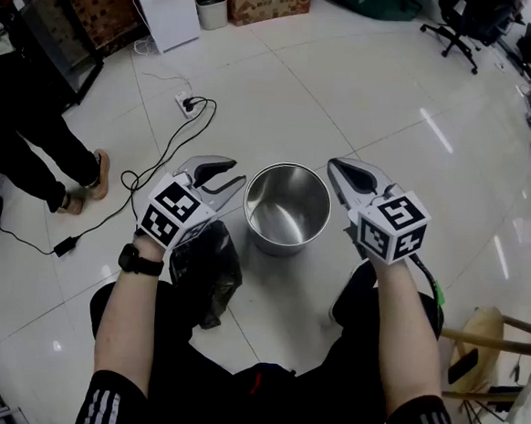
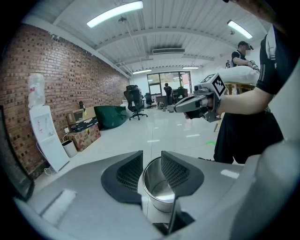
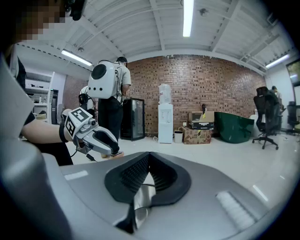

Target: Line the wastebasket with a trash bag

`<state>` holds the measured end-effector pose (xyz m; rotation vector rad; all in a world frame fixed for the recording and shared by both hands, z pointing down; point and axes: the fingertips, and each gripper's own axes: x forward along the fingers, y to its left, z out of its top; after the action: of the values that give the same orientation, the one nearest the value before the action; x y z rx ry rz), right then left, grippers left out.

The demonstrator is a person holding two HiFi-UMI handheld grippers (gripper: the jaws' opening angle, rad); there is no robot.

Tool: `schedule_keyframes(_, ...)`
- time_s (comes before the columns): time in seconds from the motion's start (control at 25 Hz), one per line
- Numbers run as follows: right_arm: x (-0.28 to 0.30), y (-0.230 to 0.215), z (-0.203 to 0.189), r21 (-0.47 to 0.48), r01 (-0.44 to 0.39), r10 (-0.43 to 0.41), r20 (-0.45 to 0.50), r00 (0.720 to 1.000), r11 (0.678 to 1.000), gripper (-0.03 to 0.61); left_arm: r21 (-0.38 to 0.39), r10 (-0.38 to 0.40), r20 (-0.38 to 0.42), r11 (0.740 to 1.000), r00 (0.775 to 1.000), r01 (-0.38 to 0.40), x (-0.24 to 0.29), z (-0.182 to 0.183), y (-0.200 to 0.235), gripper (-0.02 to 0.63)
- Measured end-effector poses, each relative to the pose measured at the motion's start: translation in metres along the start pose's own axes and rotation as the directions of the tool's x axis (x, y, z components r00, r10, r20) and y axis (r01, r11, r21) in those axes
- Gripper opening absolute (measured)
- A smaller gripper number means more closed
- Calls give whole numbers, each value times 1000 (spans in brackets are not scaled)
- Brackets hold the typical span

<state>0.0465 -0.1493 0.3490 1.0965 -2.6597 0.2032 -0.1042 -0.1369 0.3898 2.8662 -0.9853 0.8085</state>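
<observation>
Wastebasket (image 1: 287,208) has no liner in it yet, so by my reading the job has not really started. My left gripper (image 1: 234,174) has its jaws standing apart with nothing pinched; through the gap, in the left gripper view, I see only the wastebasket beyond. My right gripper (image 1: 335,169) has its jaws pressed together on nothing. They hang one on each side of the wastebasket, just beside its rim, and neither touches it as far as I can tell. The trash bag (image 1: 204,268) is a crumpled black heap under my left wrist, near the wastebasket's left side; whether it rests on the floor (image 1: 348,94) or against my knee I cannot tell, and no jaw is on it. What is left, I judge, is everything: pick up the bag, open its mouth, push it down inside and fold the edge over the rim. The wastebasket itself is a round, shiny steel pail standing upright on pale glossy tiles, mouth up, empty, its inner wall bright with reflections
</observation>
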Motion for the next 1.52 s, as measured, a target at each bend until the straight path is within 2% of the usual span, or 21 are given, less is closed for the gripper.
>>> schedule_keyframes(0.32, 0, -1, 3, -4, -1, 1, 4, 1000, 1000, 6, -47, 59, -83, 997, 995, -63, -3, -28, 22, 167)
schedule_keyframes(0.6, -3, -2, 2, -1, -2, 2, 2, 1000, 1000, 6, -88, 53, -253, 993, 966, -78, -7, -97, 29, 202)
schedule_keyframes(0.76, -2, -2, 6, -3, -5, 5, 13, 1000, 1000, 6, -105, 56, -361, 989, 931, -100, -12, -150, 34, 202)
schedule_keyframes(0.92, -4, -5, 9, 1, -3, 3, 20, 1000, 1000, 6, -165, 22, -463, 980, 886, -111, -16, -206, 31, 202)
schedule_keyframes(1.12, -3, -2, 11, 7, -14, 14, 24, 1000, 1000, 6, -277, -17, -531, 948, 847, -154, -15, -267, 22, 202)
schedule_keyframes(1.28, 3, 6, 8, -6, -34, 34, 14, 999, 999, 6, -305, -45, -612, 934, 789, -184, -18, -326, 6, 206)
schedule_keyframes(1.44, 11, 20, 3, -47, -72, 72, -3, 997, 996, 12, -368, -86, -648, 905, 757, -212, -16, -368, -13, 206)
schedule_keyframes(1.52, 15, 23, 0, -76, -67, 66, -21, 998, 995, 44, -381, -93, -663, 897, 743, -227, -12, -382, -18, 210)
